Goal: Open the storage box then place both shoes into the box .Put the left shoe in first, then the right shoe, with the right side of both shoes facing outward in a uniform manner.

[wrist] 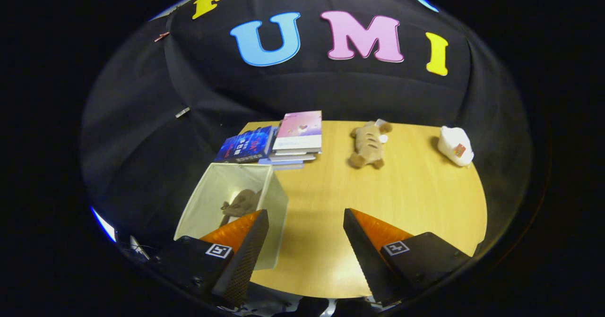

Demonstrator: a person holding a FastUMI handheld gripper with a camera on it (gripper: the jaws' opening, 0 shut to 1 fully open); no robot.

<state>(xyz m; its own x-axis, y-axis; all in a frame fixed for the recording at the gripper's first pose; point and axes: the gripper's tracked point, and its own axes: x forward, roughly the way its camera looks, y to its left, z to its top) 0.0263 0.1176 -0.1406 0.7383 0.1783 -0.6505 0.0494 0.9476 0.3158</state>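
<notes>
Black cloth wall behind a light wood table (401,203). Storage box (208,203), pale translucent with an open top, sits at the table's near left edge; something brown (242,203) lies inside, can't tell what. Gripper (305,246) released, fingers spread wide over bare tabletop, left finger in front of the box. Far edge: stack of books (288,142), brown plush toy (368,144), white plush toy (454,146) towards the far right corner.

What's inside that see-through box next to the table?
Inside the pale box lies a brown plush toy, like the one on the table. The open gripper hovers above; one finger covers the box's near corner, so anything there is hidden.
</notes>
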